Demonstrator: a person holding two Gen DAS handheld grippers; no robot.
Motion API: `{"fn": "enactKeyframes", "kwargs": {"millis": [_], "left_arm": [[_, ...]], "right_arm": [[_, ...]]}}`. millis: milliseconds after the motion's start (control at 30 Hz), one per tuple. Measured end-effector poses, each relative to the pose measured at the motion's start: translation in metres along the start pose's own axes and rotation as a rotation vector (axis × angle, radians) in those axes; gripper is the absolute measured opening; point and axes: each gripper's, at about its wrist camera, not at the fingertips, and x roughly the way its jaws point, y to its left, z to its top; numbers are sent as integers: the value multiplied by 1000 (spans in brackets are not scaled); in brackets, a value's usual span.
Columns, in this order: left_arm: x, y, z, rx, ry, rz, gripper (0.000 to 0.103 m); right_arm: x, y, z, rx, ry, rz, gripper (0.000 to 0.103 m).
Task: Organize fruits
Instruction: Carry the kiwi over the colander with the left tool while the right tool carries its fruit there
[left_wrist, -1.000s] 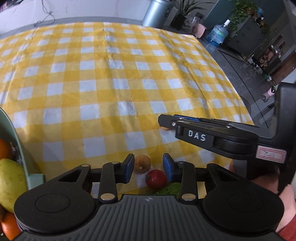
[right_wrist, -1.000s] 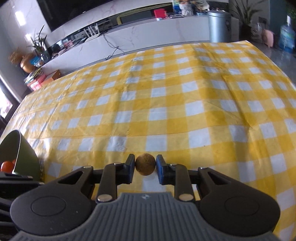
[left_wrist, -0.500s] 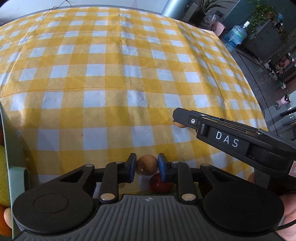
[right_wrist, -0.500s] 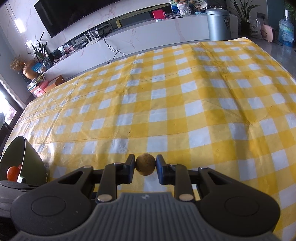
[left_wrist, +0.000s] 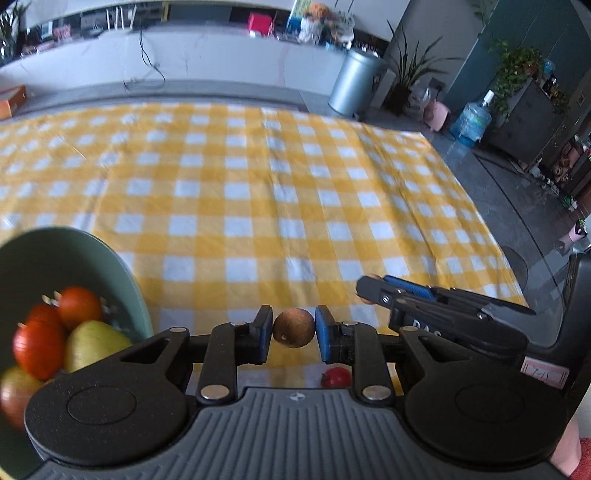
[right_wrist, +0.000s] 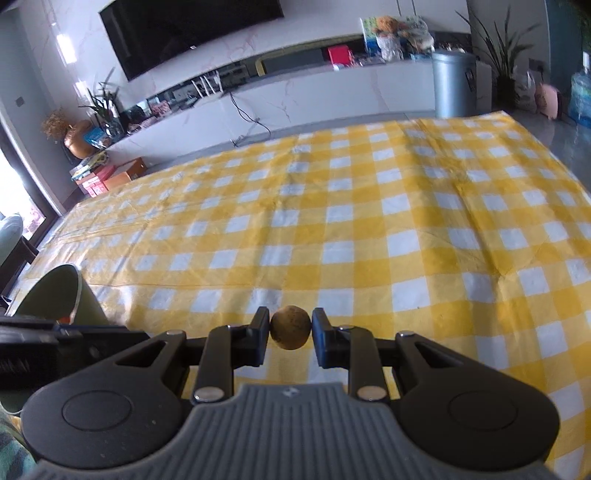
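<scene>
My left gripper (left_wrist: 293, 328) is shut on a small brown round fruit (left_wrist: 293, 328) and holds it above the yellow checked tablecloth (left_wrist: 258, 206). A green bowl (left_wrist: 125, 277) at the left holds red-orange fruits (left_wrist: 37, 347) and a yellow-green pear (left_wrist: 92, 345). A small red tomato (left_wrist: 335, 376) lies on the cloth below the left fingers. My right gripper (right_wrist: 290, 326) is shut on another brown round fruit (right_wrist: 290, 326). It also shows from the side in the left wrist view (left_wrist: 373, 291). The bowl shows in the right wrist view (right_wrist: 59, 291).
The table's right edge (left_wrist: 491, 236) drops to a grey floor. A metal bin (left_wrist: 354, 83), plants and a water bottle (left_wrist: 471, 120) stand beyond the table. A white counter (right_wrist: 295, 99) runs behind it.
My left gripper closed on the brown fruit and lifted it off the cloth, tilting up. The bowl's contents came into view. My right gripper rose slightly with its fruit.
</scene>
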Motion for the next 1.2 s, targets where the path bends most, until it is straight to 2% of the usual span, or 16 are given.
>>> {"fn": "enactKeyframes", "kwargs": {"millis": [133,333,500,667,800,933,1067,1200], "left_arm": [[-26,10,3,19,-54,40,27],[-58,32,3,6,-97,55,27],[-83,45,2,16,-144,112,27],[-92,63,1,6,-162,166,27],[-90,85,-3,-60,-156,130,27],[-86,111,-5,-116,-146,135,27],[-77,139,-9,-225,-121,53,27],[-65,154,-12,-261,-106,84,27]], "right_arm": [[-17,17,-5,-30,-54,36,21],[-41,55,-9,-100,-128,110,21],[-56,92,-12,-132,-155,191,21],[-59,133,-15,-202,-145,254,21],[-55,161,-18,-271,-125,270,21],[-45,180,-18,-327,-95,262,21],[-29,193,-17,-354,-51,263,21],[-7,206,-18,-388,-14,257,21]]}}
